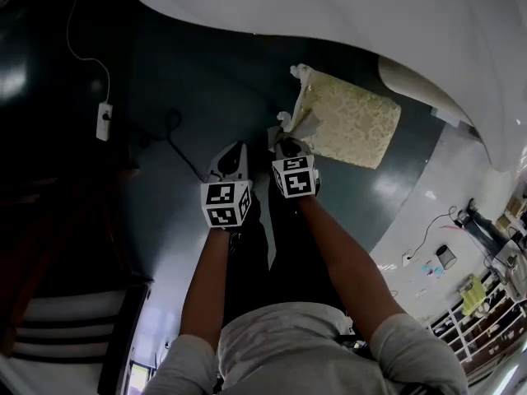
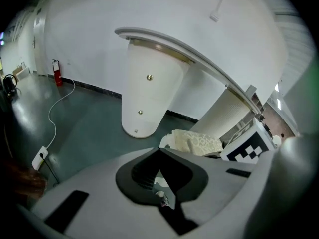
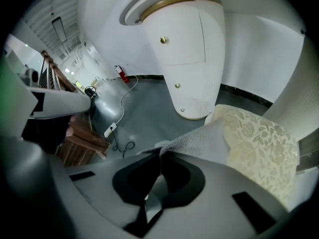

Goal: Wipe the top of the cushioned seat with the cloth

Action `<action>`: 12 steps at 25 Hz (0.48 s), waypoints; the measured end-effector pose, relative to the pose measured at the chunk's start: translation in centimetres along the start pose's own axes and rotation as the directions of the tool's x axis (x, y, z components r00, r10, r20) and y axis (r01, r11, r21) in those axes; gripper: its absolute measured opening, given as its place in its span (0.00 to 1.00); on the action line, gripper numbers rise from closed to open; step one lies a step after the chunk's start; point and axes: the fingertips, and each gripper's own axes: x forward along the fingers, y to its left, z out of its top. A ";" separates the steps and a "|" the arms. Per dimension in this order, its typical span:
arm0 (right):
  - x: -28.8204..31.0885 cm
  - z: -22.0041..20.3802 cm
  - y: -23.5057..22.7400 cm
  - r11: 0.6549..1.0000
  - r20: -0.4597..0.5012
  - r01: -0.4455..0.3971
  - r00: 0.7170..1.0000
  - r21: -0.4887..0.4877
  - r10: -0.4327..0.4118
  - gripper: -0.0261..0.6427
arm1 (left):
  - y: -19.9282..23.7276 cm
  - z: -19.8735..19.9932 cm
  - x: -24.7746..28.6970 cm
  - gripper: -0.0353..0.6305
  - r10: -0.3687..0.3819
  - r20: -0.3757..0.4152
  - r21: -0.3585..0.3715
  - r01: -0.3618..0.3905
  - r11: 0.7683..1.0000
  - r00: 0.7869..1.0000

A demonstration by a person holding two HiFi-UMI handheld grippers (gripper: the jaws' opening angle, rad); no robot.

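Note:
The cushioned seat is cream with a floral pattern and stands on the dark floor ahead of me. A pale grey cloth hangs over its near left edge. My right gripper is shut on that cloth at the seat's corner. In the right gripper view the cloth bunches out from the shut right gripper and lies against the seat. My left gripper hovers just left of the right one, off the seat. In its own view the left gripper is shut on nothing, with the seat beyond it.
A white curved counter on a rounded pedestal stands behind the seat. A power strip and a dark cable lie on the floor to the left. Wooden furniture is at near left, shelving at far right.

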 end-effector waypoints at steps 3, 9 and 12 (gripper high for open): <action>-2.8 1.8 1.2 0.999 0.050 -0.027 0.998 0.035 0.026 0.06 | -1.5 2.1 -1.2 0.07 -0.029 0.001 0.051 0.029 0.998 1.000; -10.9 5.4 1.1 0.995 0.190 0.050 0.980 0.086 -0.066 0.06 | -6.2 6.9 -5.7 0.07 -0.156 0.030 0.186 0.148 0.971 0.987; -15.6 6.7 1.3 0.990 0.270 0.111 0.954 0.090 -0.131 0.06 | -8.5 8.7 -8.9 0.08 -0.202 0.044 0.266 0.183 0.946 0.978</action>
